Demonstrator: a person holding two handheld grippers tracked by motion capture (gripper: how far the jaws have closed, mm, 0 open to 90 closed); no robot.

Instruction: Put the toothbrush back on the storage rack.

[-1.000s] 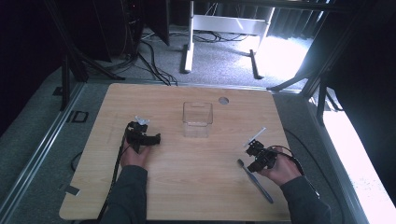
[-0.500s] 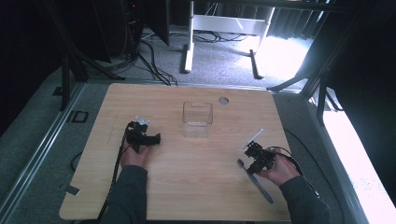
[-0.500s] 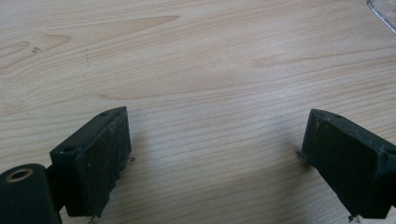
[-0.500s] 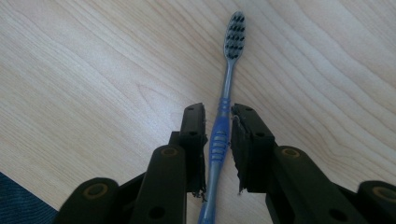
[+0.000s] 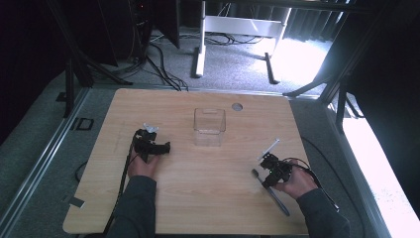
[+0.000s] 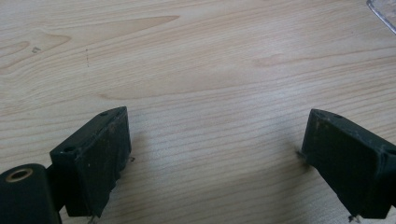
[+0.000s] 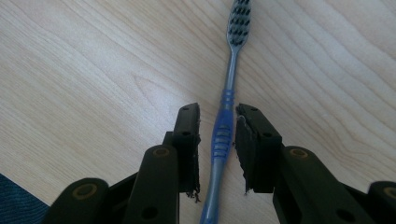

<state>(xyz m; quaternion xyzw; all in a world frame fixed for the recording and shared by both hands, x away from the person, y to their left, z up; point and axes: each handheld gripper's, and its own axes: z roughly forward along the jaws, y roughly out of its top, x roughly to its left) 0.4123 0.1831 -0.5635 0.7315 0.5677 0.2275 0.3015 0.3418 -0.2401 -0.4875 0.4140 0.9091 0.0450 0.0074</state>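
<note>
At lower right of the high view, the right claw [image 5: 268, 174] is straddling a blue toothbrush [image 7: 223, 135] lying flat on the desk [image 5: 208, 198], its jaws having just been opening, pads narrowly apart from the handle. At centre left, the left claw [image 5: 157, 148] is gaping wide, empty. Beyond, a clear container [image 5: 210, 126] is standing mid-desk.

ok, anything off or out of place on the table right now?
Nothing stands out. The blue-handled toothbrush lies flat on the wooden table between the right tongs, whose jaws have just been opening. The clear plastic container stands upright and looks intact.
</note>
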